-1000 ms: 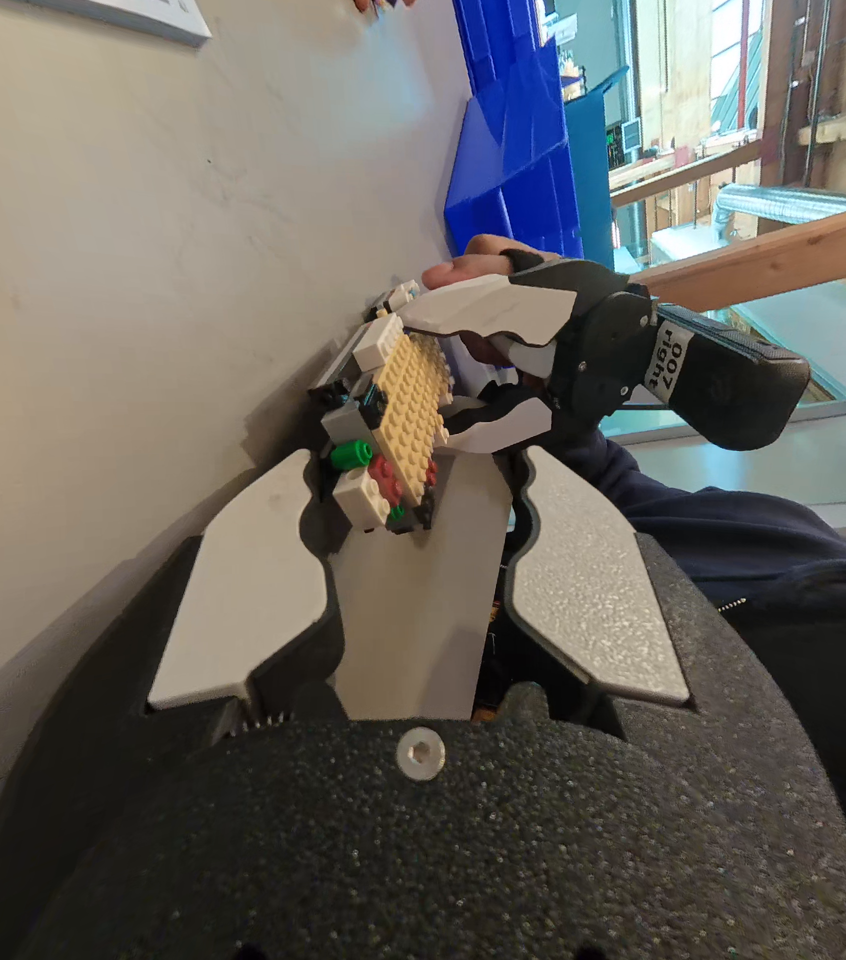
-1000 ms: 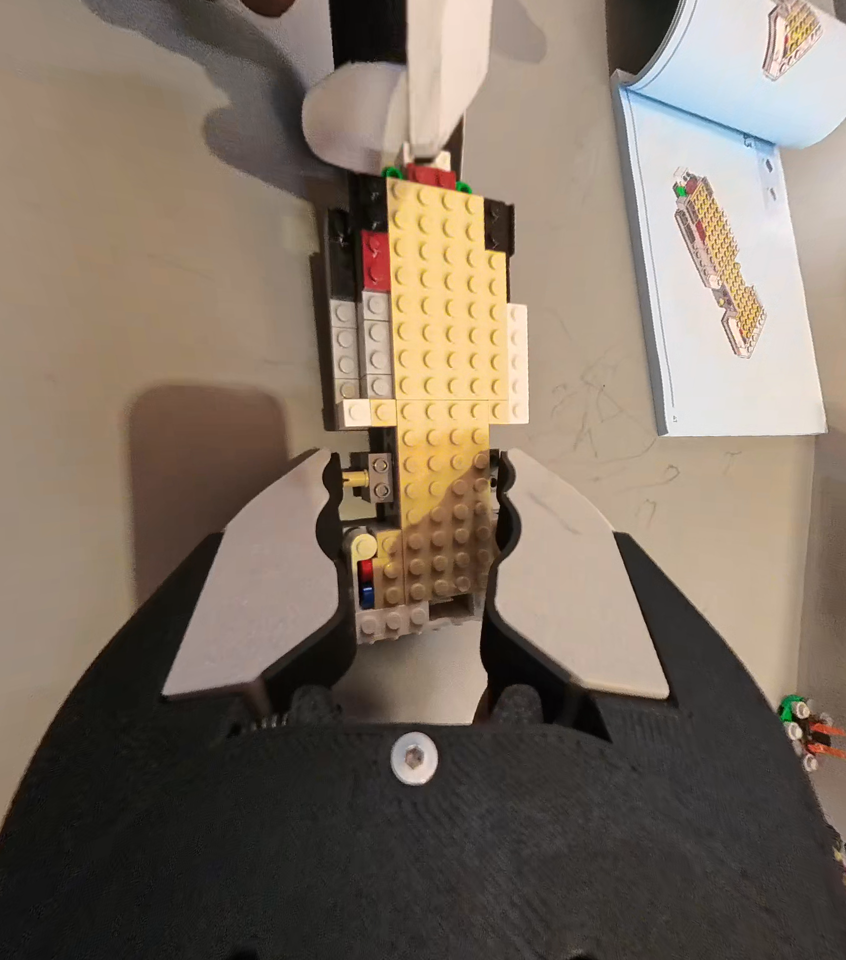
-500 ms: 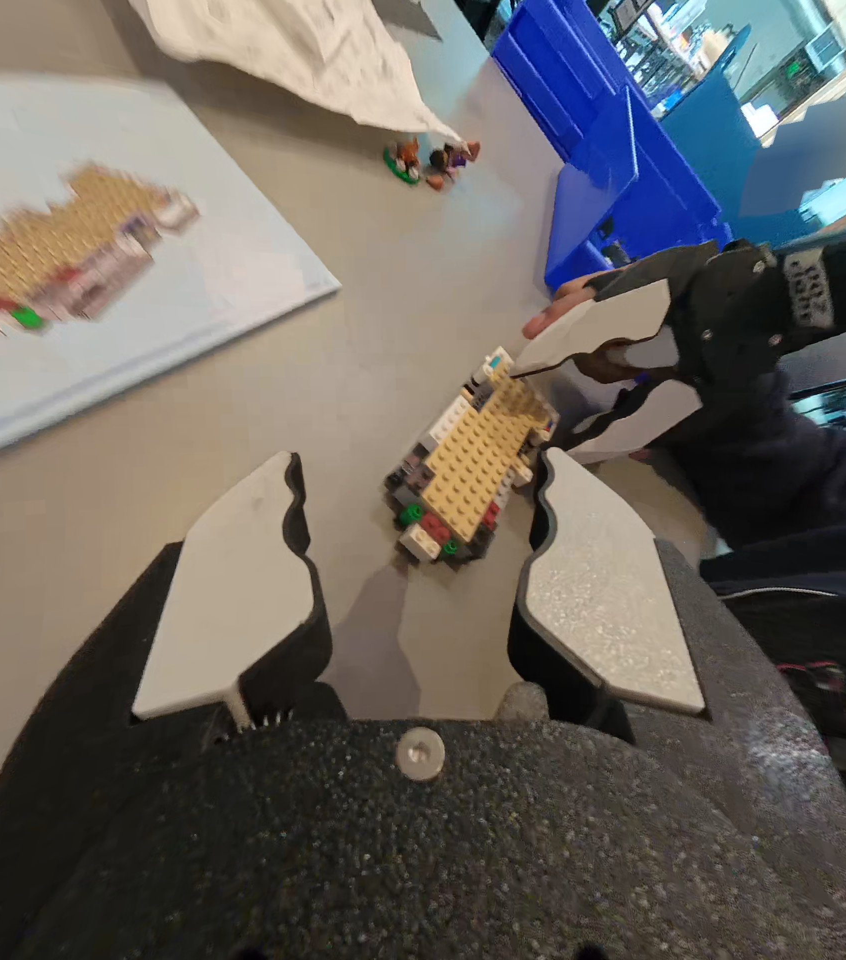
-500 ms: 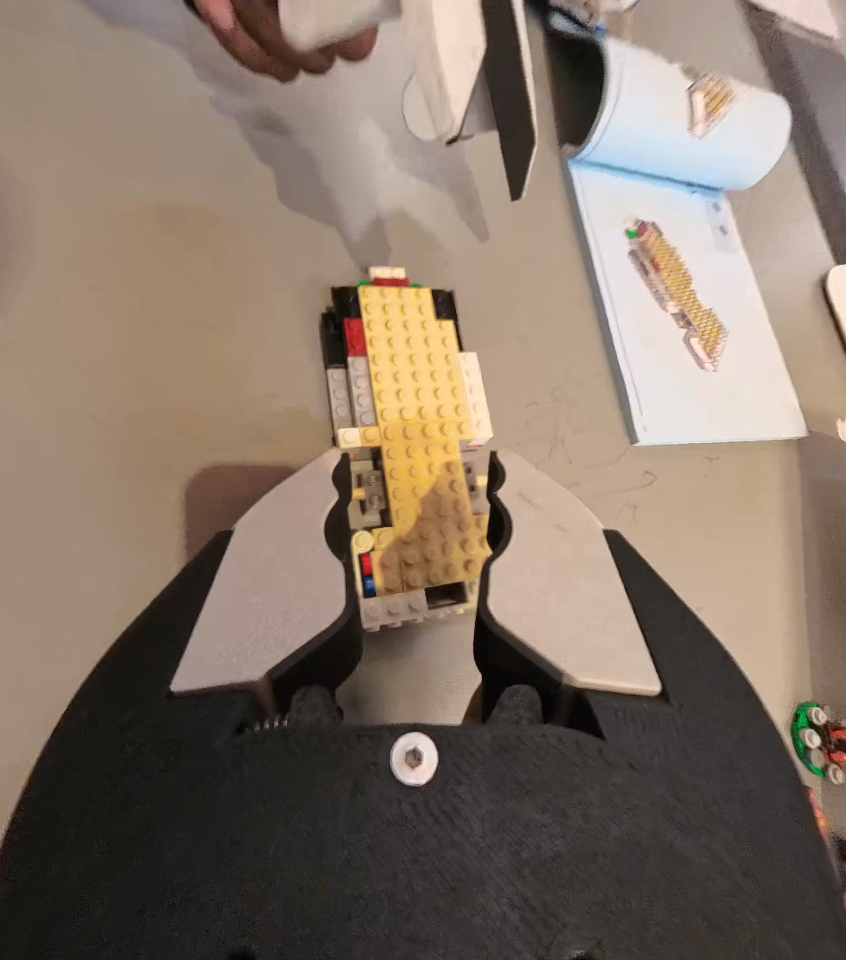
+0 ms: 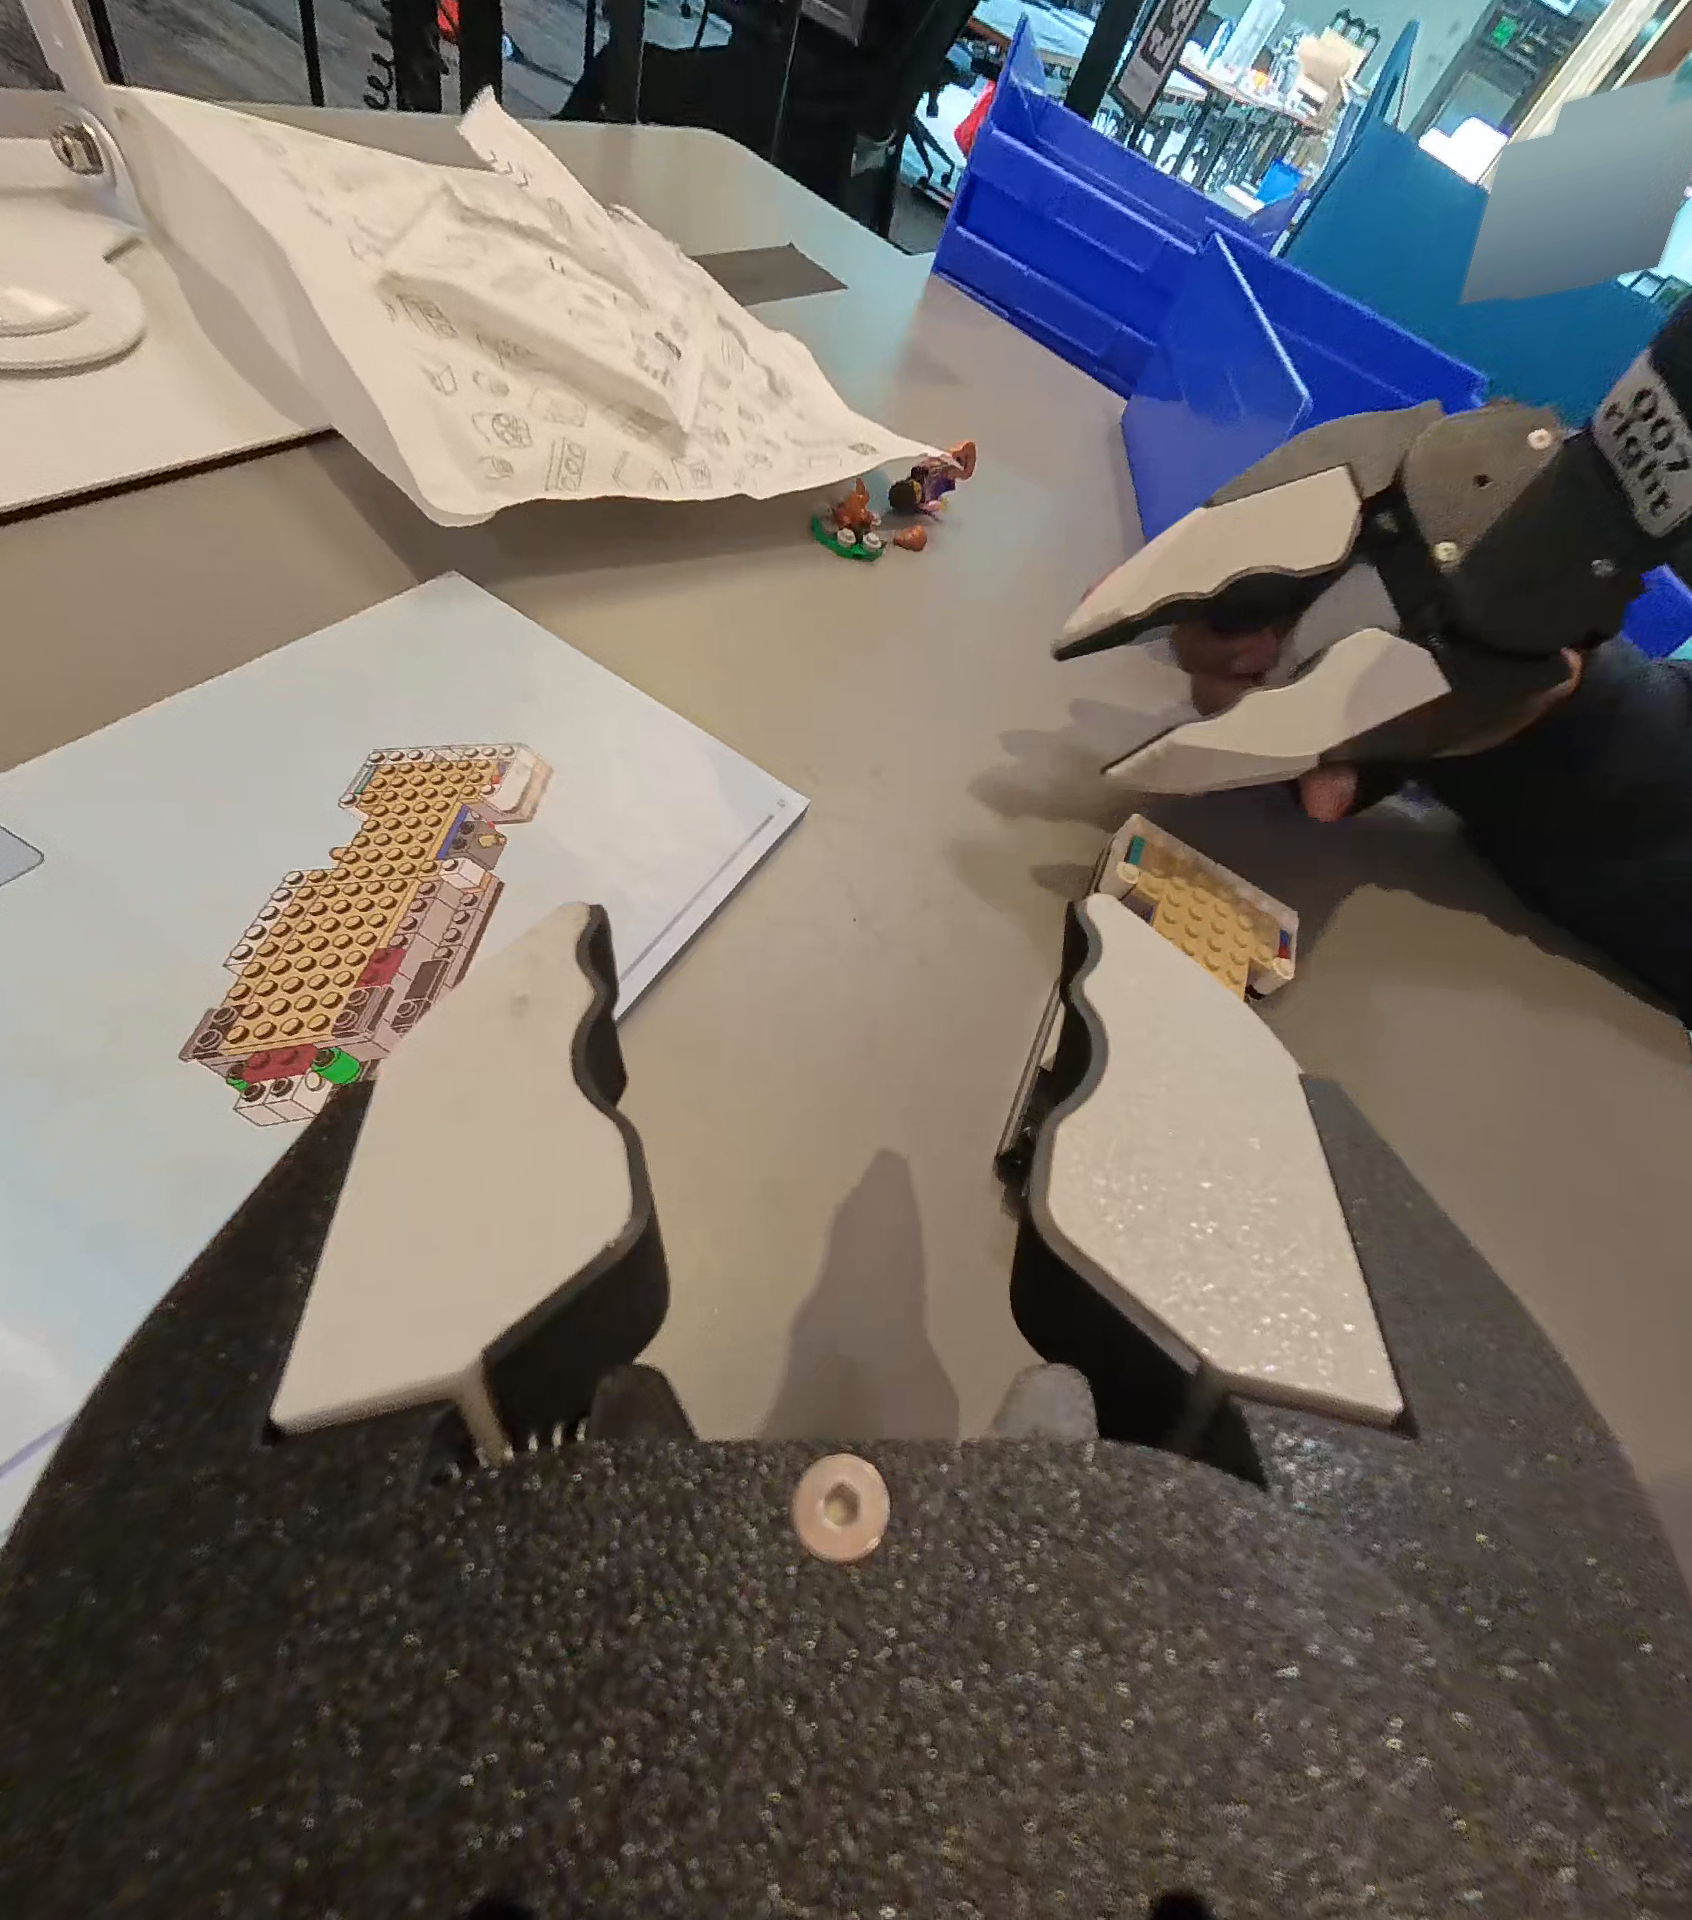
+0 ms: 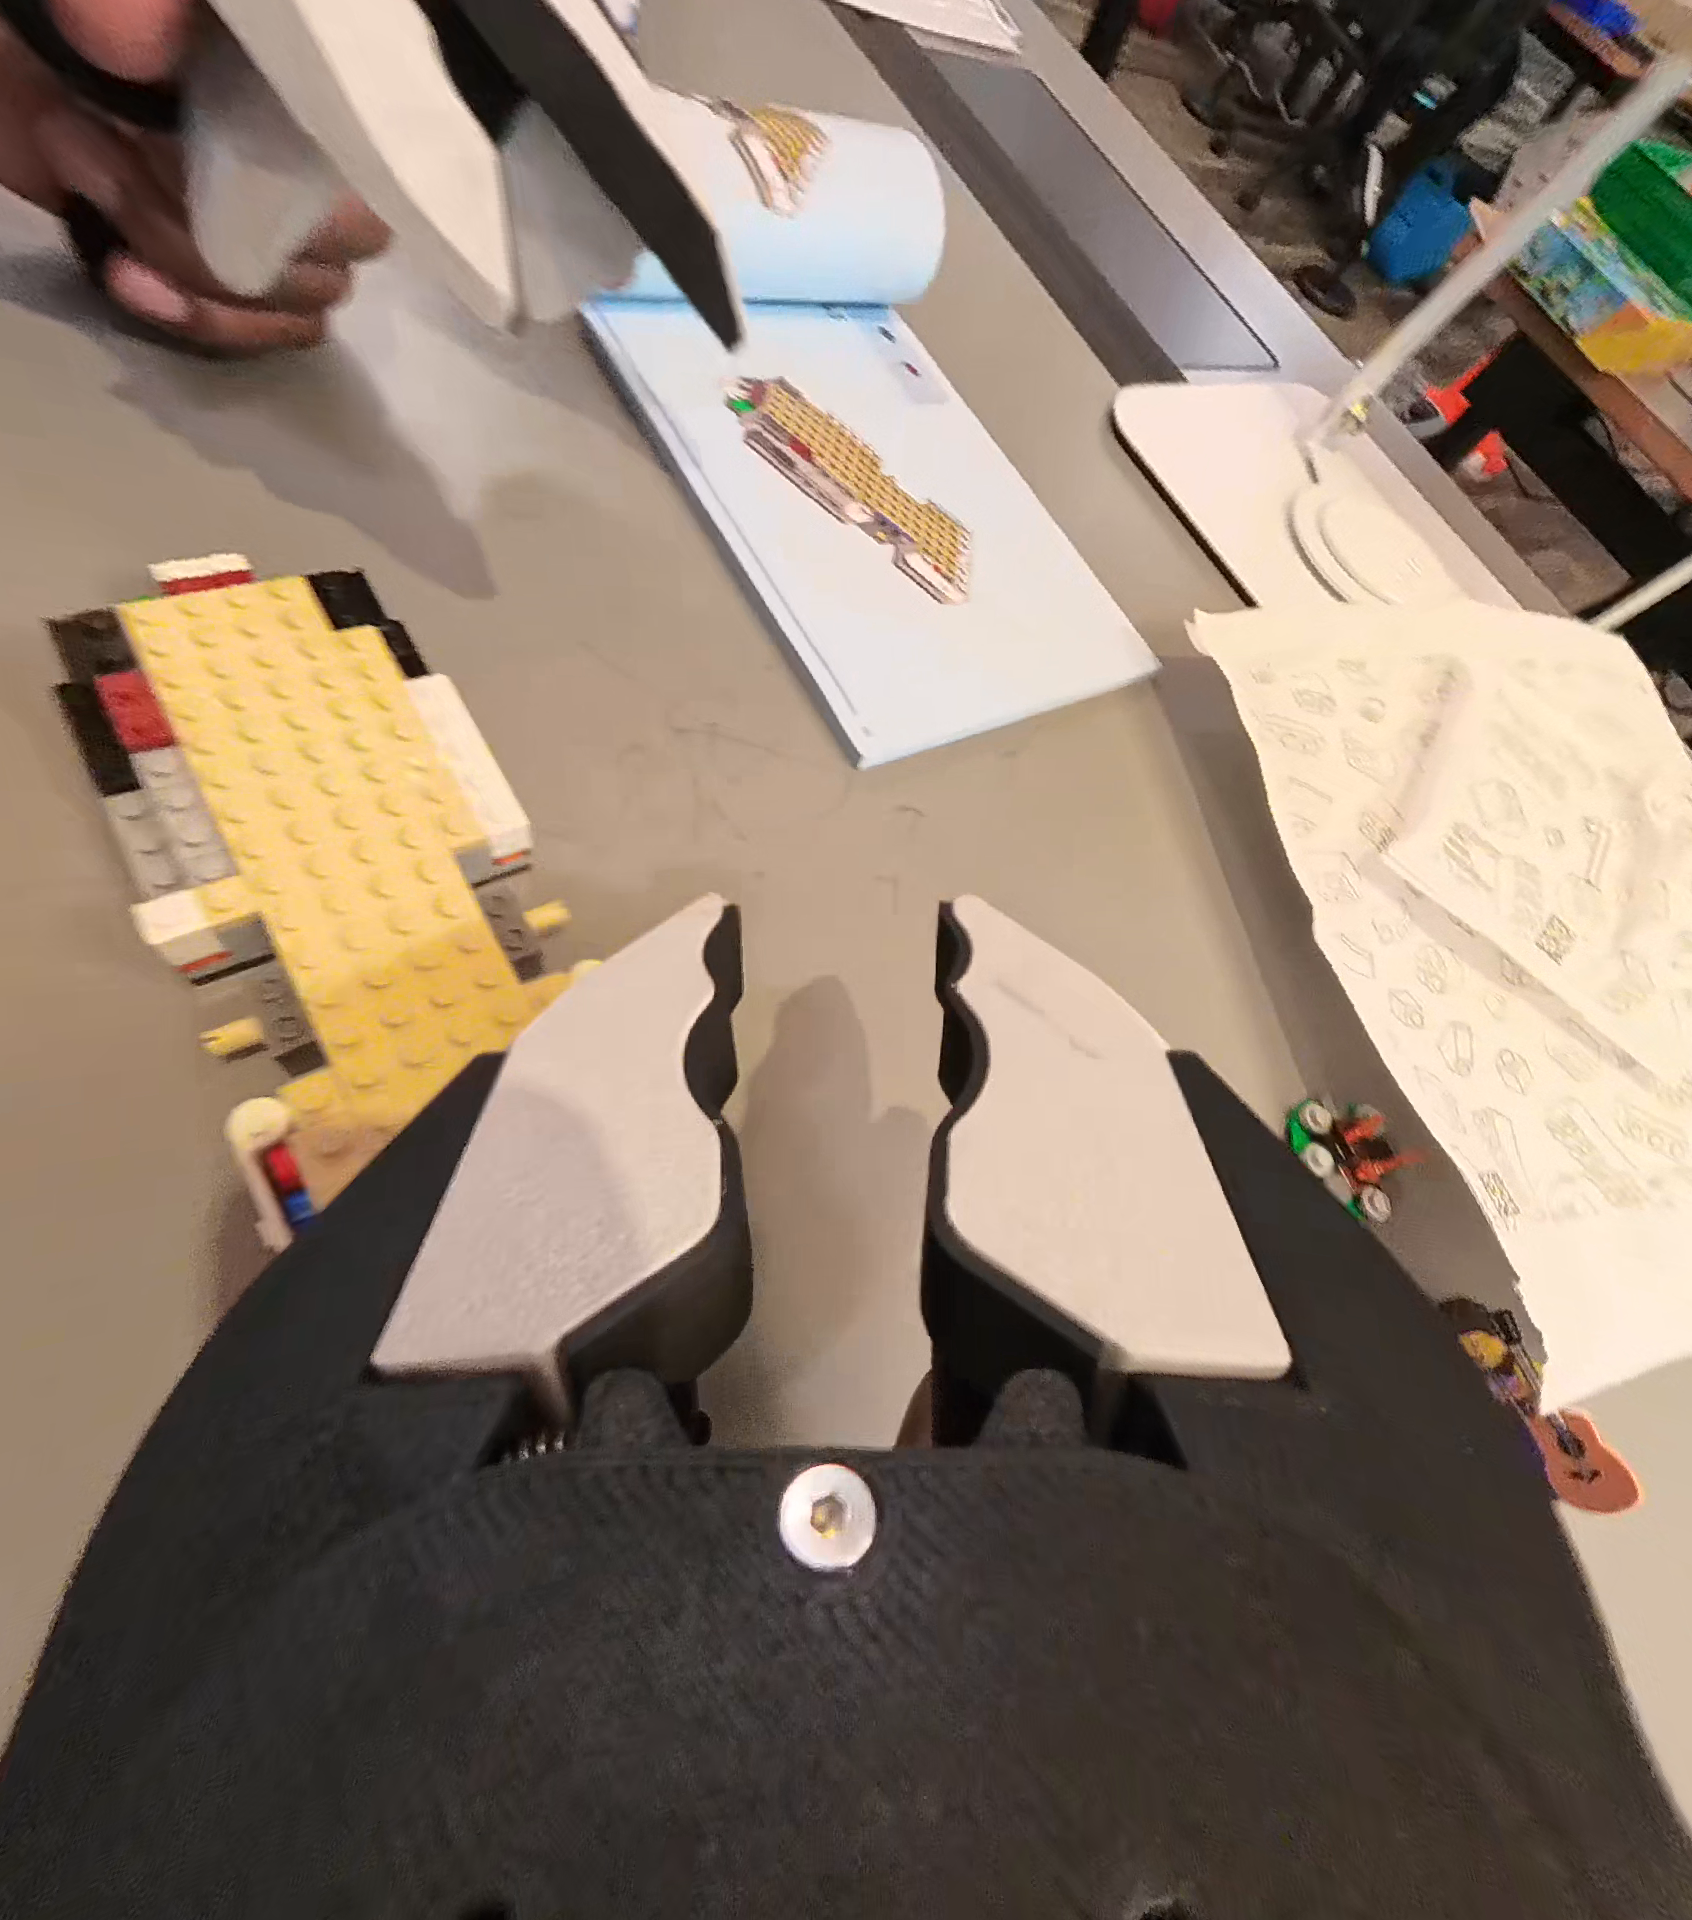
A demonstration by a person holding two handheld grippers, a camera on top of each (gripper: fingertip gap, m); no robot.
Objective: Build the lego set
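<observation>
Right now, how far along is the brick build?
Done: the tan-topped brick model lies assembled on the table, beside the open booklet. In hand: nothing; both the left tool and right tool are open. Left: small loose pieces lie unattached.

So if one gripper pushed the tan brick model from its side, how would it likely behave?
The brick model lies flat on the table, so it would probably slide, not tip. It looks rigid, but small pins and edge bricks stick out and could snap off. The long narrow shape may swivel if pushed off-centre.
</observation>
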